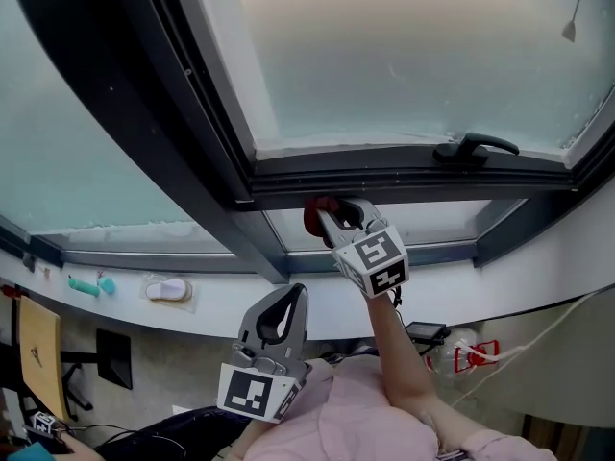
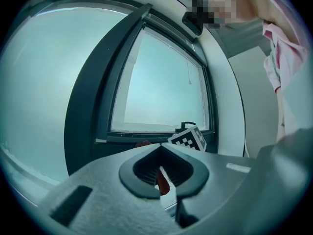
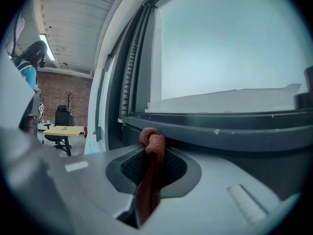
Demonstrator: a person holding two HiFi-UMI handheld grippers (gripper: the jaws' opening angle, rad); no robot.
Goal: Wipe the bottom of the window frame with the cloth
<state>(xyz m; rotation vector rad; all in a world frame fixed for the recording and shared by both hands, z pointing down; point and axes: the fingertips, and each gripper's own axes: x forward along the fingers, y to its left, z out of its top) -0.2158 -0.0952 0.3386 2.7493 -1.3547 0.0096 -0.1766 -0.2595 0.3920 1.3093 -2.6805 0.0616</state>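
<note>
A dark window frame's bottom rail (image 1: 384, 176) runs across the head view. My right gripper (image 1: 330, 209) is raised to the rail's underside at its left end, shut on a red-brown cloth (image 1: 313, 217). In the right gripper view the bunched cloth (image 3: 150, 138) sticks up between the closed jaws of the right gripper (image 3: 155, 156), just under the rail (image 3: 220, 131). My left gripper (image 1: 288, 294) hangs lower, close to the person's chest, shut with nothing in it. In the left gripper view its closed tips (image 2: 161, 150) point at the rail (image 2: 142, 137) and the right gripper's marker cube (image 2: 188, 137).
A black window handle (image 1: 476, 147) sits on the rail to the right. A thick dark mullion (image 1: 183, 142) slants down at left. The white sill (image 1: 211, 317) holds a teal object (image 1: 91, 284) and a white one (image 1: 169, 289). Cables and a red item (image 1: 471, 353) lie lower right.
</note>
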